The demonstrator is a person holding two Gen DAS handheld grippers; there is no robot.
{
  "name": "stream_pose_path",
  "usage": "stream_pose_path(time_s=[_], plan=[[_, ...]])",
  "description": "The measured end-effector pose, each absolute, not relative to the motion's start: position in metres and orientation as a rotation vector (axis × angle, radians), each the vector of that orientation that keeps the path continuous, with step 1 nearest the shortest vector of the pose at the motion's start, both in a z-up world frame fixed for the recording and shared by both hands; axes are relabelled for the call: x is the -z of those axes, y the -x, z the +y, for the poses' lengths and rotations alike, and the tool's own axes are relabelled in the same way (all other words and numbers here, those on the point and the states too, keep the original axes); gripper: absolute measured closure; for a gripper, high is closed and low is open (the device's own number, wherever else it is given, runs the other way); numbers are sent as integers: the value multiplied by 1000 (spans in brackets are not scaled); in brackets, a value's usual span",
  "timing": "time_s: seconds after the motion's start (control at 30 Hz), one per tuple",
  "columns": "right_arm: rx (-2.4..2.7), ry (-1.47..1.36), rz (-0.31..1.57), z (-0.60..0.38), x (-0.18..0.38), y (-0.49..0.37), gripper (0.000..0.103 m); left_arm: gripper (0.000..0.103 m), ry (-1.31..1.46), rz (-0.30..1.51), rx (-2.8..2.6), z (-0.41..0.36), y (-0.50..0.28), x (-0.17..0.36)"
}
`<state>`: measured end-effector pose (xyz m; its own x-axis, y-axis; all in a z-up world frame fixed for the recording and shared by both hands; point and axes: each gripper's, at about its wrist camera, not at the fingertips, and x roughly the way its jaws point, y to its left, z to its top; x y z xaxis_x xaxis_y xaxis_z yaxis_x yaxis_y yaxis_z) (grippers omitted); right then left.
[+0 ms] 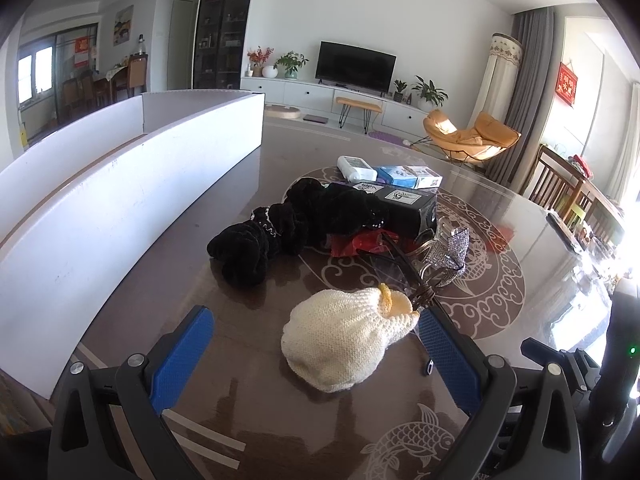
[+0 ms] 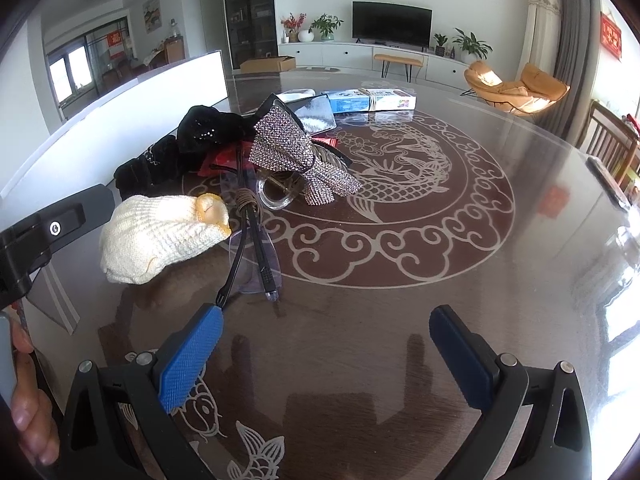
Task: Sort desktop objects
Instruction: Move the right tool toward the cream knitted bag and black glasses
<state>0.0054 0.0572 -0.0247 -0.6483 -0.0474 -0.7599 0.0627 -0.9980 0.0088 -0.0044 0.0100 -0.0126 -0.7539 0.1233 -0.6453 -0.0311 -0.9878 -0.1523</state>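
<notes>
A cream knitted pouch (image 1: 344, 340) (image 2: 160, 236) lies on the glossy brown table between the fingers of my open left gripper (image 1: 313, 316); the right pad is at its edge and the left pad is well clear of it. Behind it lie clear glasses (image 1: 400, 268) (image 2: 256, 248) with a brown hair tie (image 2: 246, 200) around the temples, a rhinestone bow clip (image 1: 448, 256) (image 2: 292, 148), a black fuzzy cloth (image 1: 280, 232) (image 2: 160, 160) and a red packet (image 1: 356, 246). My right gripper (image 2: 326, 316) stands open over bare table, its left fingertip just short of a temple tip.
A long white divided bin (image 1: 120, 184) (image 2: 120, 112) stands along the left. A black box (image 1: 408, 208), blue-and-white cartons (image 1: 404, 176) (image 2: 372, 100) and a white bottle (image 1: 354, 168) sit at the back of the pile. Wooden chairs (image 1: 560, 188) stand at the right edge. A hand (image 2: 24, 400) holds the left gripper's body.
</notes>
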Motion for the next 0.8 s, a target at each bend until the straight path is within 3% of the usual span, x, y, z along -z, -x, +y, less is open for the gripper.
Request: stream_pose_path(time_s=[0.8], plan=[[2765, -1315, 62, 50, 30, 0, 0, 0, 1082, -185, -2845, 14, 4, 14]])
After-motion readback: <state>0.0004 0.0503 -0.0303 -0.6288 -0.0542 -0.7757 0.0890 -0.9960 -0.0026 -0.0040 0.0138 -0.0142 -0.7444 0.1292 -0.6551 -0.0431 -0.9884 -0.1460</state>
